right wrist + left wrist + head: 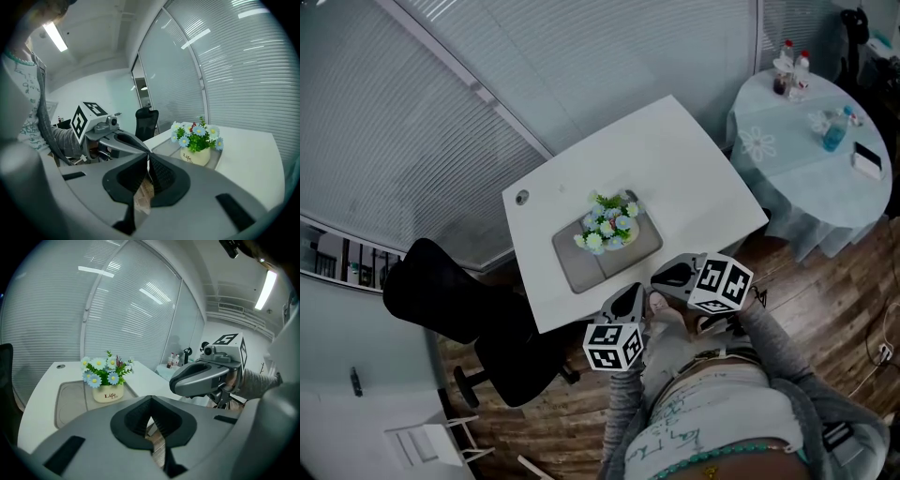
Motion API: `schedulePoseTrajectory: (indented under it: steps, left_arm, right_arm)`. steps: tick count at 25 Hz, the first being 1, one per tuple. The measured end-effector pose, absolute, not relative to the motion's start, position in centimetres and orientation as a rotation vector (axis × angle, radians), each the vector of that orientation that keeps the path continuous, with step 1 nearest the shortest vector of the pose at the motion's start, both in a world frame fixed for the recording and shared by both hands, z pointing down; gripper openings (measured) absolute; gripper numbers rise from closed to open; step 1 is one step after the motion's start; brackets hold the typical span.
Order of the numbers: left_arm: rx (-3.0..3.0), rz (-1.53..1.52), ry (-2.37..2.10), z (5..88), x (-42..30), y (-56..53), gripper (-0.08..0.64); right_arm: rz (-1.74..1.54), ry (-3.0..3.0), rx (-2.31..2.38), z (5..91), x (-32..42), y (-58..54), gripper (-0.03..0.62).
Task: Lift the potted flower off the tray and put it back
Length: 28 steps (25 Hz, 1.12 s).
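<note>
A black office chair (441, 291) stands left of the white table (694, 169). On the table, the potted flower (609, 225) sits upright in the grey tray (577, 270). At the table's near edge, clear of the tray, the left gripper (634, 291) and the right gripper (660, 278) hover side by side. Each has its jaws pressed together on nothing. A cloth-covered round table (797, 159) stands at the far right.

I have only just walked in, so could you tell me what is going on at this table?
A person stands at the near edge of the white table with a two-jaw gripper in each hand. The left gripper and the right gripper are side by side, both shut and empty, short of the grey tray. The potted flower stands upright on that tray, and neither gripper touches it.
</note>
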State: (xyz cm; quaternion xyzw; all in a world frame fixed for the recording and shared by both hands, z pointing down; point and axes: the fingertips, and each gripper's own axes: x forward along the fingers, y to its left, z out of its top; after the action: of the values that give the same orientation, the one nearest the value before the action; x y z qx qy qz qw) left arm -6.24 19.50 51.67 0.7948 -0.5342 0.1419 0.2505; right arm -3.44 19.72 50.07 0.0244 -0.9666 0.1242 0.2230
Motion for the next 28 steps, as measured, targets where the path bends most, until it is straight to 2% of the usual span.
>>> schedulePoseTrajectory:
  steps: [17,28]
  left_arm:
    - [2.164,0.344,-1.532,49.4,-2.6,21.0,0.011]
    - [2.171,0.344,-1.565,48.4,-5.0,20.9,0.011]
  right_arm:
    - [0.394,-2.733,0.138,48.4,0.1,21.8,0.028]
    - [0.442,-2.771,0.215,47.5,-2.5,21.6,0.028]
